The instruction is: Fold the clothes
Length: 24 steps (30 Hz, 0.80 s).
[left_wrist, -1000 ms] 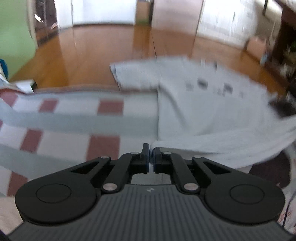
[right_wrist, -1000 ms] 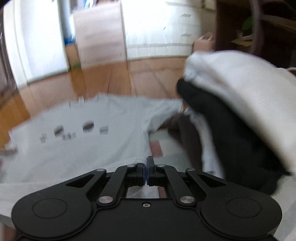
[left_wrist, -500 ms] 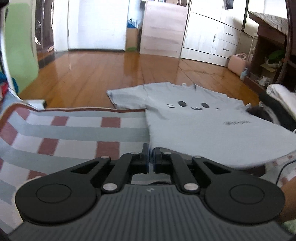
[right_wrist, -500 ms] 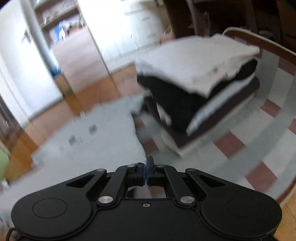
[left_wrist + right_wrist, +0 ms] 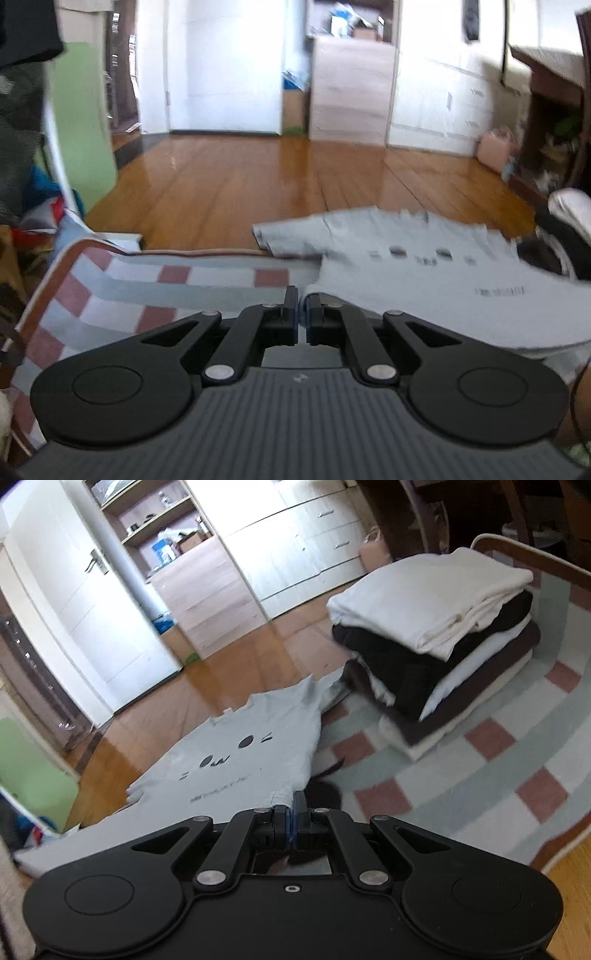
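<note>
A light grey T-shirt [image 5: 424, 280] with a cat-face print lies spread face up, partly on the checked rug [image 5: 177, 291] and partly on the wooden floor. It also shows in the right wrist view [image 5: 236, 768]. My left gripper [image 5: 301, 295] is shut on the shirt's near hem at its left corner. My right gripper [image 5: 293, 801] is shut on the near hem at the right corner. Both hold the hem slightly lifted, and the cloth stretches away from the jaws.
A stack of folded clothes [image 5: 443, 642], white on top over black and brown, stands on the rug [image 5: 480, 760] to the right. A green panel [image 5: 85, 122] and clutter stand at the left. Cabinets [image 5: 295, 535] and a door line the far wall.
Both grippers have kept hold of the hem and risen and pulled back, so the shirt now lies flatter and stretched out. The right view has swung right, showing the folded stack in full.
</note>
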Available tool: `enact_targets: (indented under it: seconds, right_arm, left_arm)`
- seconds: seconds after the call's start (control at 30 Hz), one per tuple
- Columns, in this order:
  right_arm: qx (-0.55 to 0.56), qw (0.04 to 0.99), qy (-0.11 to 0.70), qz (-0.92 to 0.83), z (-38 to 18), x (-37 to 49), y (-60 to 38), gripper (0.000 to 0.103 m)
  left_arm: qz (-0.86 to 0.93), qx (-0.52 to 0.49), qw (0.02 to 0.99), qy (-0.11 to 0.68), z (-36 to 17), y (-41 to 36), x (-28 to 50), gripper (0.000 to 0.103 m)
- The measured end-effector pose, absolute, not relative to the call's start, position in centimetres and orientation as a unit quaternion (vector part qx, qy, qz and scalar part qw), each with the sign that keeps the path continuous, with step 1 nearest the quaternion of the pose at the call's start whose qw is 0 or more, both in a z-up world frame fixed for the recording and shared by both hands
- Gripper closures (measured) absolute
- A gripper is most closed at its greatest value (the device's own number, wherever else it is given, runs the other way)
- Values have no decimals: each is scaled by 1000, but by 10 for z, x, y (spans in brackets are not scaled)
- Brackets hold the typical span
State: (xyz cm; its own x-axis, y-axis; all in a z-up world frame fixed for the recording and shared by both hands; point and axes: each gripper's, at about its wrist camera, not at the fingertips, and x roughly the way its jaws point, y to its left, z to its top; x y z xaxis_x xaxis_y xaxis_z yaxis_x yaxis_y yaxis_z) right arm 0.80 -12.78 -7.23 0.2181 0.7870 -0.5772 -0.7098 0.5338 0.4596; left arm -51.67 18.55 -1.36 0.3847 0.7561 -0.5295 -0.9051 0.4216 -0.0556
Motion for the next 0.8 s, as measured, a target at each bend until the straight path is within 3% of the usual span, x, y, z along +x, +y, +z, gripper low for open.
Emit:
enact_targets:
  seconds: [0.1, 0.33, 0.6, 0.8]
  right_arm:
    - [34, 774, 414, 478, -81, 4, -122, 102]
    - [-6, 766, 467, 443, -102, 44, -43, 102]
    - [-90, 783, 443, 428, -85, 133, 128, 102]
    - [-125, 814, 391, 412, -100, 178, 215, 102]
  left_arm:
    - [508, -179, 816, 211, -13, 197, -523, 99]
    - [482, -232, 813, 230, -72, 248, -518, 99]
    - [469, -224, 829, 206, -78, 376, -450, 99]
    - [472, -201, 825, 236, -108, 473, -384, 99]
